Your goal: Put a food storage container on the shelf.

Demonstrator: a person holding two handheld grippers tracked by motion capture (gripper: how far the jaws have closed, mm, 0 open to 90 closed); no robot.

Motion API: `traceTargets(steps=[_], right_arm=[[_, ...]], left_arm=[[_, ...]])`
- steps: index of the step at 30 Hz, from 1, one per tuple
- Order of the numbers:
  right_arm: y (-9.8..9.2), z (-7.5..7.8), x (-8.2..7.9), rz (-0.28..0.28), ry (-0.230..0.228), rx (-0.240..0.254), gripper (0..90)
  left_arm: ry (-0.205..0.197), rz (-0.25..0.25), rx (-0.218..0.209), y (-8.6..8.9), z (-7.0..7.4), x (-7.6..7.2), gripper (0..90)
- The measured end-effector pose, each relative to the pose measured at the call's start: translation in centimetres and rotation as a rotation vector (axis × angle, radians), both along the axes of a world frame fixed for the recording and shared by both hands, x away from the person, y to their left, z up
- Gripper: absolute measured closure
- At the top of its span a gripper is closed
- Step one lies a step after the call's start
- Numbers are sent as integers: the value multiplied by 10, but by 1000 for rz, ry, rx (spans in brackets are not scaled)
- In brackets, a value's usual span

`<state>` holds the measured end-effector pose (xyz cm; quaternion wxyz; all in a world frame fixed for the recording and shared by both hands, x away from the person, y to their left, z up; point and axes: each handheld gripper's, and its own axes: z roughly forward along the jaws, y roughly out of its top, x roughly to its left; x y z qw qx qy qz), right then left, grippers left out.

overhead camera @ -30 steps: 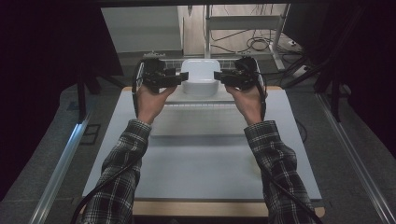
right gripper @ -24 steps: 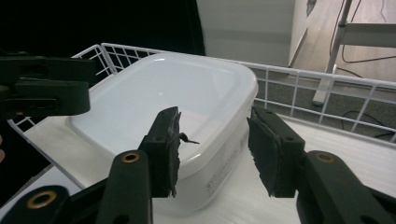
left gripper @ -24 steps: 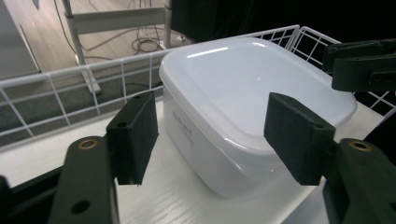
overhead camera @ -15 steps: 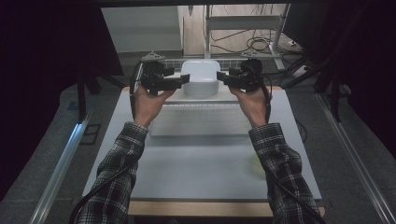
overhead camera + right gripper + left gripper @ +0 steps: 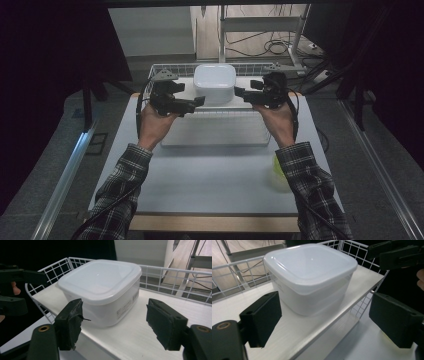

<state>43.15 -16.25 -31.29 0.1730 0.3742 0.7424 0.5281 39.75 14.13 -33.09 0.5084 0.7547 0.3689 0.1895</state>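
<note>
A: Location of the white lidded container [image 5: 214,82]?
B: Upper centre of the high view, on the wire-railed shelf [image 5: 260,93].
A: Claw status?
B: Left claw [image 5: 199,102] and right claw [image 5: 240,93] flank it, both apart, having just been opening, gripping nothing.

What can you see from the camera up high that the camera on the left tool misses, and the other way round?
High view: the person's plaid sleeves, the whole table, a yellow-green thing near its right edge, the floor around.

Left gripper view: close up, the container's thick lid rim and the left tool, jaws open, nothing between them.

Both: the white lidded container on the white shelf with its wire rail, and the right tool.
</note>
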Motion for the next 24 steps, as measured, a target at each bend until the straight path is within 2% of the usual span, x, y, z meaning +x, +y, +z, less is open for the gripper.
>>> traceTargets(steps=[5, 10, 15, 19, 24], right_arm=[[-1, -4, -9, 34, -2, -7, 240], [0, -9, -18, 63, -8, -23, 202], [1, -15, -28, 90, -7, -43, 159], [2, -22, -35, 109, -20, -72, 128], [1, -29, -45, 125, -31, -99, 90]], left_arm=[[-24, -24, -2, 2, -7, -11, 79], [-49, -54, 20, 4, -16, -23, 74], [-67, -77, 23, 6, -21, -36, 68], [-67, -86, 6, 8, -25, -45, 70], [-66, -94, 8, 9, -31, -55, 69]])
